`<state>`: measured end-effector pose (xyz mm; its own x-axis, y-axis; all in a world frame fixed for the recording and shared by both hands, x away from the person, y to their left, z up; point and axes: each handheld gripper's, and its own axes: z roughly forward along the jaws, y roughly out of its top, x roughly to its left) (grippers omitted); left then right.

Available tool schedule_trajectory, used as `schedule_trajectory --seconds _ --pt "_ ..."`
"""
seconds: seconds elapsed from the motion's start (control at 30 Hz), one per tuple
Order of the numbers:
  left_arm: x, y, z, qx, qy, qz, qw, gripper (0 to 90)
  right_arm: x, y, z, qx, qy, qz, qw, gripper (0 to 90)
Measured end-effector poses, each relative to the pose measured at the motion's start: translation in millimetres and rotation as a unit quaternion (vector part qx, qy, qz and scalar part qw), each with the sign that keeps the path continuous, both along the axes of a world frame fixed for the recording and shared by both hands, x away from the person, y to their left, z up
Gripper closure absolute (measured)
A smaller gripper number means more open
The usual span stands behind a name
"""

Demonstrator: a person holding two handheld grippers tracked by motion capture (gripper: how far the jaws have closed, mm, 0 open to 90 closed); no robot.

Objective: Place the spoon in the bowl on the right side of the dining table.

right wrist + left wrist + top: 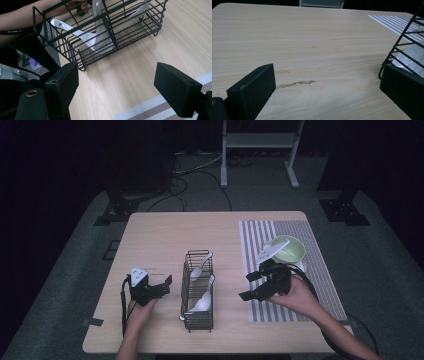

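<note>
On the left side of the desk [160,230], the left gripper [162,287] rests low over the wood, held in the person's left hand [140,307]. Its fingers [252,90] stand wide apart with nothing between them, and they point toward the wire basket [198,320], which stands just beside them.

At desk centre, the basket sits upright on the bare wood. It holds white spoons [201,301]: one lies in the near part, and another [202,266] leans at the far end. The right gripper view shows them propped against the wire walls and divider.

Right of the basket, the right gripper [252,285] hovers at the near left edge of the striped placemat [320,270], its fingers [178,91] wide open and empty, aimed at the basket. Behind it, a green bowl [292,251] stands on the placemat with one white spoon [272,251] lying across its rim.
</note>
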<state>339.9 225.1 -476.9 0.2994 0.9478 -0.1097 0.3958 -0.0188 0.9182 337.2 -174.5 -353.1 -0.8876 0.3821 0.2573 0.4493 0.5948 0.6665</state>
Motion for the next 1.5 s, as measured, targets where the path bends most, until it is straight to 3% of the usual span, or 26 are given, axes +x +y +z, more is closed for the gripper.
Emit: schedule_trajectory --seconds 0.37,0.57,1.5 --pt "-0.7 -0.9 0.3 0.006 -0.001 -0.004 1.0 0.0 4.2 11.0 9.4 -0.001 0.004 0.01 0.9999 19.0" --pt "-0.7 -0.5 0.4 0.005 0.001 -0.003 1.0 0.0 9.8 18.5 14.4 0.019 0.026 0.009 0.9995 20.7" --pt "-0.9 -2.0 0.3 0.01 -0.003 -0.011 0.9999 0.0 18.3 58.6 24.5 0.005 0.043 0.04 0.9983 21.2"
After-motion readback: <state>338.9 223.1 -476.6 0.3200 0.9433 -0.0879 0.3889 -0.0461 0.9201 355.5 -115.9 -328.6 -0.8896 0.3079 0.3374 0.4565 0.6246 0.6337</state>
